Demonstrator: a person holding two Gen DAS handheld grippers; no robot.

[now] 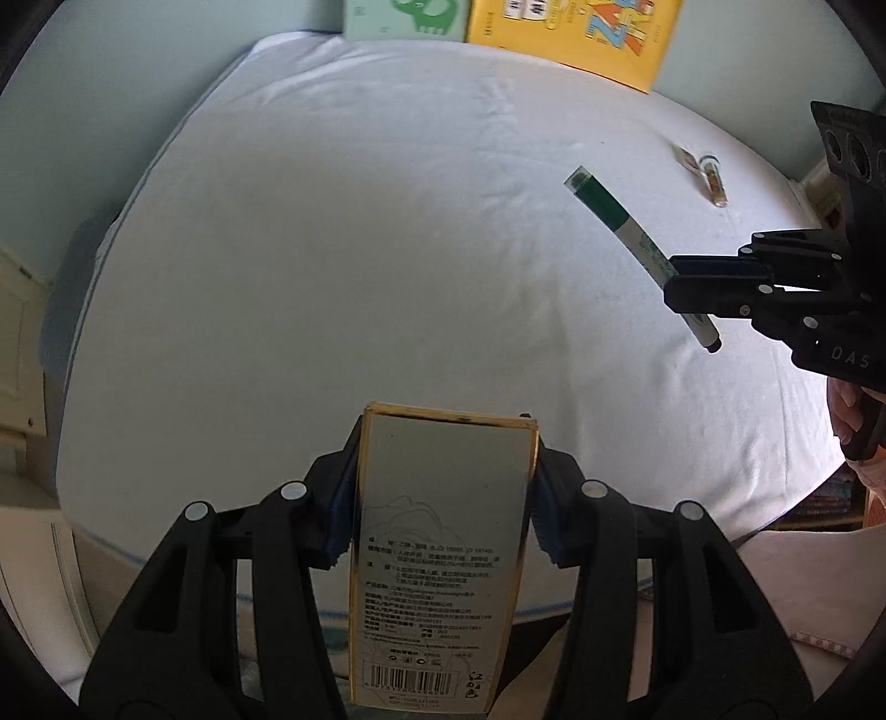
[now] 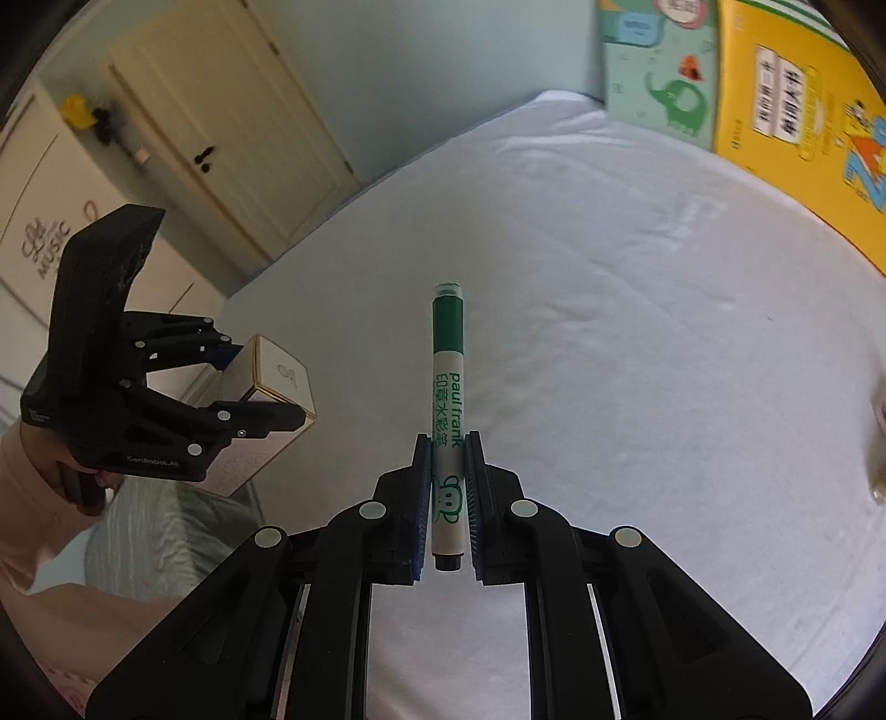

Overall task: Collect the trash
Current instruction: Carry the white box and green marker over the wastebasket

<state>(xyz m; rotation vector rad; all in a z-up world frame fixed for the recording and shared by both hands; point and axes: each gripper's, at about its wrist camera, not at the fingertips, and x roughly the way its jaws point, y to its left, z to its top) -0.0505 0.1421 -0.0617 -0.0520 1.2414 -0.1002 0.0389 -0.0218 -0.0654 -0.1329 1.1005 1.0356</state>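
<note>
The left gripper (image 1: 446,493) is clamped on a box (image 1: 437,559) – its 2 pads press the box's long sides, and the box is up off the bed (image 1: 332,249). The right gripper (image 2: 447,487) is squeezed tight on a green pen (image 2: 447,399), which sticks out past the fingers, cap end far. A small tube (image 1: 712,180) lies on the sheet, far right. 2 books (image 1: 576,39) lean at the far edge – 1 yellow, 1 green.

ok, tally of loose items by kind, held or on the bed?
Boxes: 1, box in left gripper
Markers: 1, green marker in right gripper
Small tubes: 1, tube on bed sheet
Books: 2, green book, yellow book
Total: 5
</note>
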